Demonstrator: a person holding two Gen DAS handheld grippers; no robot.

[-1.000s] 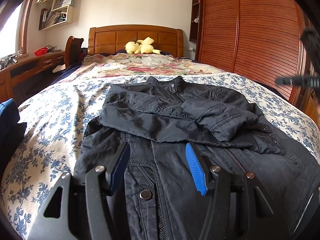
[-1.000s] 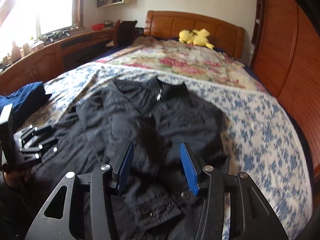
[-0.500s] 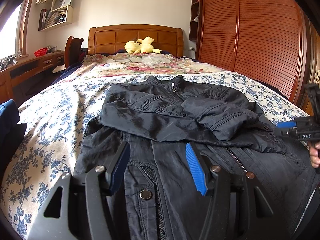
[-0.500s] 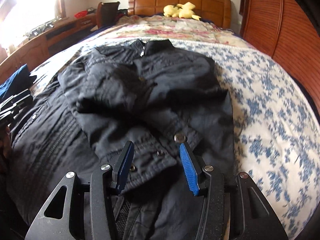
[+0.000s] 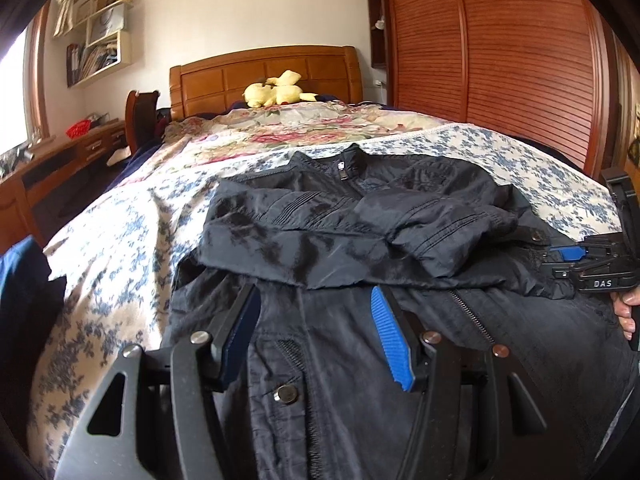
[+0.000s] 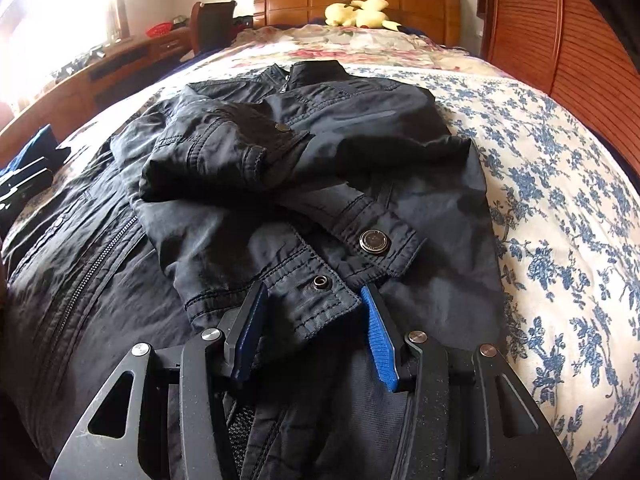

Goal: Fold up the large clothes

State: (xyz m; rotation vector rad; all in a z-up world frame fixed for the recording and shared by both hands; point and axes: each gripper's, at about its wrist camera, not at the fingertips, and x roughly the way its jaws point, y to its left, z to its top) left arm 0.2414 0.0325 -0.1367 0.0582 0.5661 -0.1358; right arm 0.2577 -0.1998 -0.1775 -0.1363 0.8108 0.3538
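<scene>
Sleeves already folded across black jacket; lower half still flat, unfolded. Left gripper and right gripper both gaped wide, holding nothing.

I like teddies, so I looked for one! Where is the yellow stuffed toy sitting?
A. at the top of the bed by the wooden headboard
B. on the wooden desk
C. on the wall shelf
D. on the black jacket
A: the yellow stuffed toy lies on the flowered bedding right against the brown wooden headboard, far beyond the black zip-up jacket.
</scene>
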